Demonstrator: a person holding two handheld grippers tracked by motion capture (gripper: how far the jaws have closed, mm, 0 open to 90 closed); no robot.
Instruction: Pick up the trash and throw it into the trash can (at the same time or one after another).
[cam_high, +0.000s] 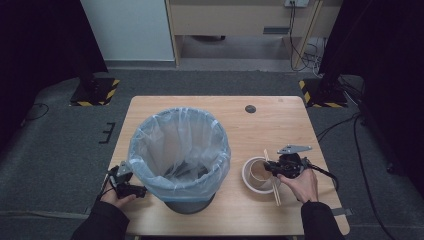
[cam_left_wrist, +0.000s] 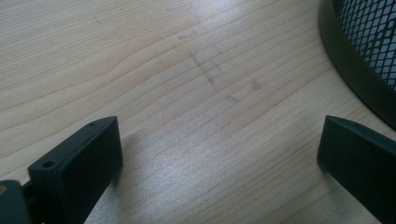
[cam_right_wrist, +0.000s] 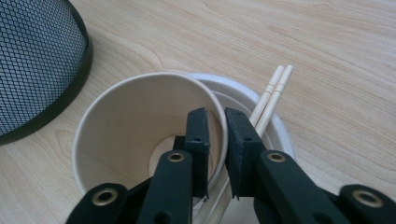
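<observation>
Paper cup (cam_right_wrist: 140, 126): on desk (cam_high: 280, 120) beside lined bin (cam_high: 179, 150); right gripper (cam_right_wrist: 215, 122) clamped on its rim. Left gripper (cam_left_wrist: 219, 140) open, empty. Lift upright, clearing chopsticks (cam_right_wrist: 271, 95).

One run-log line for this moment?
right gripper: shut on paper cup rim | left gripper: open, by bin

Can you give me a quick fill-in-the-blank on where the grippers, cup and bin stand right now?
1. The right gripper is shut on the rim of the paper ____.
2. The paper cup sits inside a white ____.
3. The wooden chopsticks rest across the bowl, and the left gripper has its jaws ____.
4. The mesh bin is lined with a plastic ____.

Missing words: cup; bowl; open; bag
</observation>
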